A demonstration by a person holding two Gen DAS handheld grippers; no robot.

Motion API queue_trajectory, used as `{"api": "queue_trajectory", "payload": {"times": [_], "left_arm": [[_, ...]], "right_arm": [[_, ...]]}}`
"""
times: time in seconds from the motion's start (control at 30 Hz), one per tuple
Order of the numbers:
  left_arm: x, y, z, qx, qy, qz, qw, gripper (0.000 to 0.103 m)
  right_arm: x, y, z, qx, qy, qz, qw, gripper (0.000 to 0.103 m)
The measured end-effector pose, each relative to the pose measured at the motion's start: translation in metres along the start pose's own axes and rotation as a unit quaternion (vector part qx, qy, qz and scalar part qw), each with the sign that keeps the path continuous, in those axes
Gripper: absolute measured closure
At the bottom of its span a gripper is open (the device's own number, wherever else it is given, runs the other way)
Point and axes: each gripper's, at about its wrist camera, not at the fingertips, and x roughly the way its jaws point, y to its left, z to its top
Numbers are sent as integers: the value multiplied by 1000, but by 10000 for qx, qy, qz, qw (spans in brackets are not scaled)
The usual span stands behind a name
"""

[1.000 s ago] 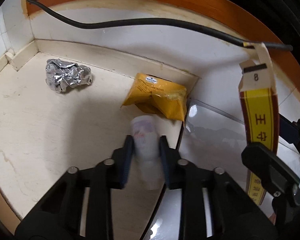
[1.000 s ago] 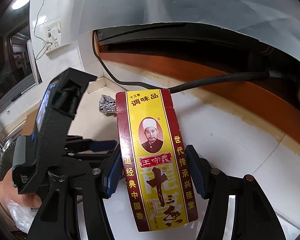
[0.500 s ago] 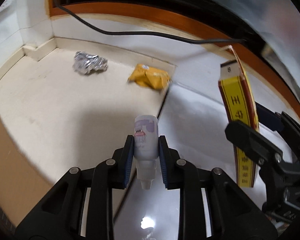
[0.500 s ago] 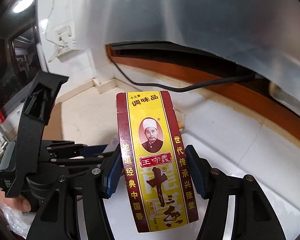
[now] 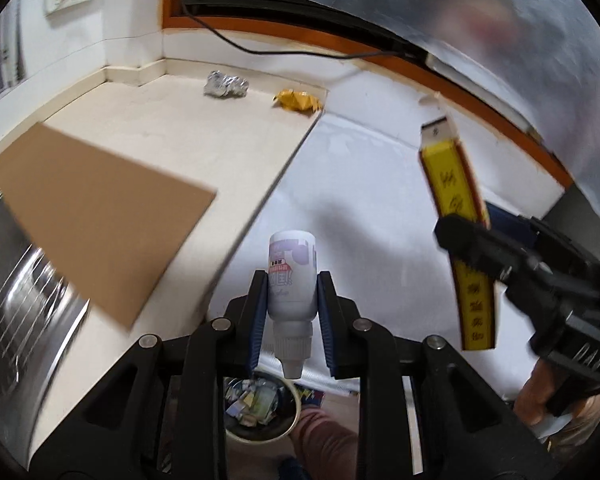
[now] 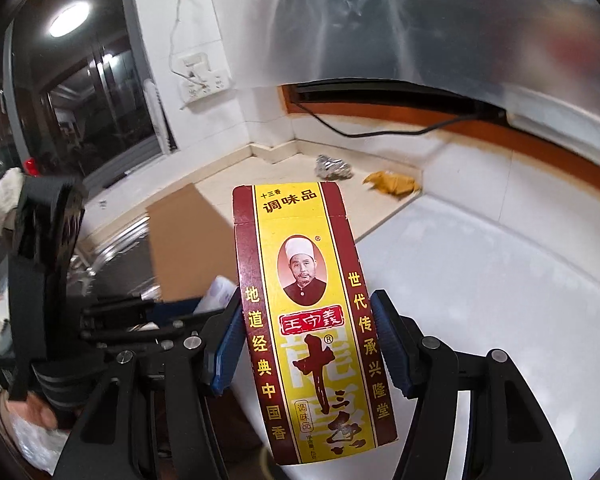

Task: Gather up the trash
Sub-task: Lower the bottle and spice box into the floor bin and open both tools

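My left gripper (image 5: 291, 294) is shut on a small white bottle (image 5: 291, 276), held cap-down above the counter's front edge. Below it, on the floor, a round trash bin (image 5: 284, 430) holds scraps. My right gripper (image 6: 306, 344) is shut on a tall yellow and dark red seasoning box (image 6: 308, 320); the same box (image 5: 458, 248) shows at the right of the left wrist view. Far back on the counter lie a crumpled foil ball (image 5: 225, 85) and a crumpled yellow wrapper (image 5: 298, 100). The foil ball (image 6: 333, 168) and the wrapper (image 6: 392, 184) also show in the right wrist view.
A brown cardboard sheet (image 5: 100, 216) lies on the cream counter beside a steel sink drainer (image 5: 16, 280). A white glossy cooktop (image 6: 480, 280) fills the right half. A black cable (image 5: 284, 50) runs along the back wall. A person's leg (image 5: 324, 440) stands beside the bin.
Both grippers pulled back from the counter's far corner, carrying the bottle and the box. The foil and wrapper now look far away; the cardboard, sink and floor bin came into view.
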Motion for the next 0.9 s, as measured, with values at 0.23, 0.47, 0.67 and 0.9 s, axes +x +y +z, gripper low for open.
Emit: {"api": "queue_trajectory", "payload": {"times": [0.23,0.47,0.67,0.9], "left_arm": [[-39,15,-83,-67,-313,162,9994,82],[-24,39,-156,-342,8,242,9991,82],[8,43,-201,-251,372,357,9984,82],[66,45,-237,-71,1042,442,9935,82]], "right_arm": [[-50,49,-80,-17,-305,-14,9995,42],[-44,88,-178,-93,259,226,9994,42],[2,93,-260,-47,1350,245,9905,42],[60,69,-330,429,2253,98,9733,42]]}}
